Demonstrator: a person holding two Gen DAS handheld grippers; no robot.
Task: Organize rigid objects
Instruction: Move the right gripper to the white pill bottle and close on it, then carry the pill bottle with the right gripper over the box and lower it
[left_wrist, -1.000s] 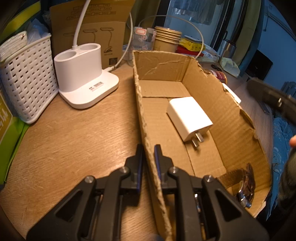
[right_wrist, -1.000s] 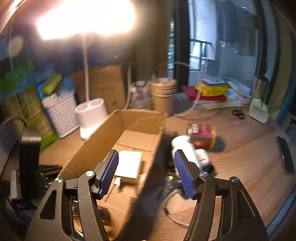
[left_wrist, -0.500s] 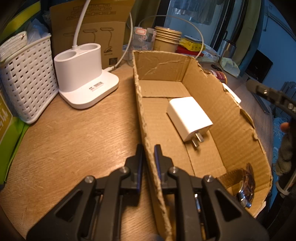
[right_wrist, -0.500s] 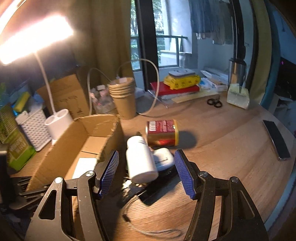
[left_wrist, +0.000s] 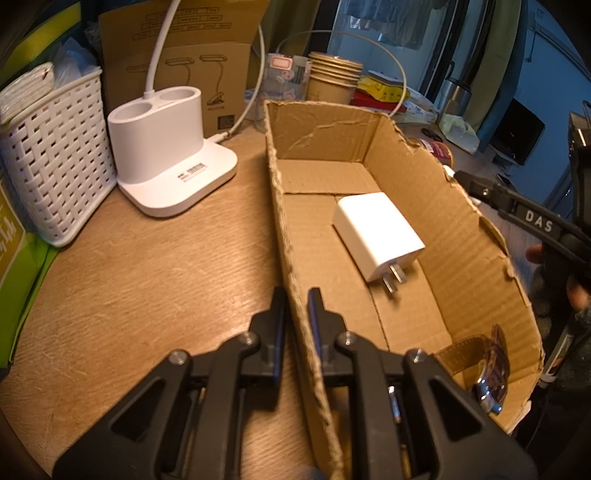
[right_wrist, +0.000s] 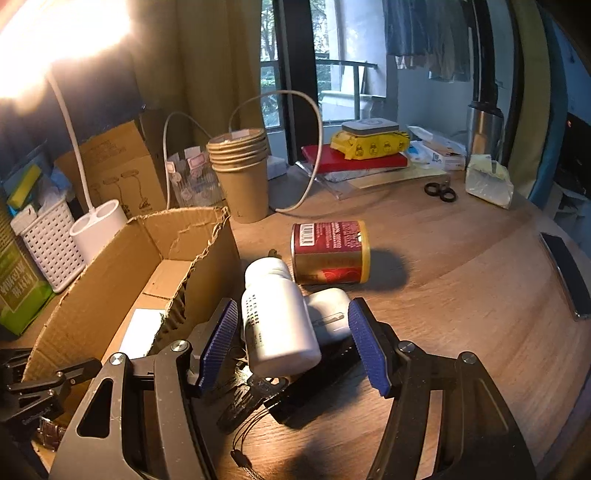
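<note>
A lived-in home room, likely a bedroom or study. The round wooden tabletop (right_wrist: 461, 258) is cluttered with a lit desk lamp (left_wrist: 166, 155), stacked paper cups (right_wrist: 242, 173), books (right_wrist: 354, 160), scissors (right_wrist: 439, 192) and a phone (right_wrist: 565, 273). Behind it, curtains (right_wrist: 207, 74) frame a balcony door (right_wrist: 332, 66), and clothes (right_wrist: 424, 33) hang drying.

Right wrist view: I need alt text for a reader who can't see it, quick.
The open right tongs frame a white bottle lying on a wooden table, with a white case beside it and a red and gold can on its side behind. A torn cardboard box sits to the left.
</note>
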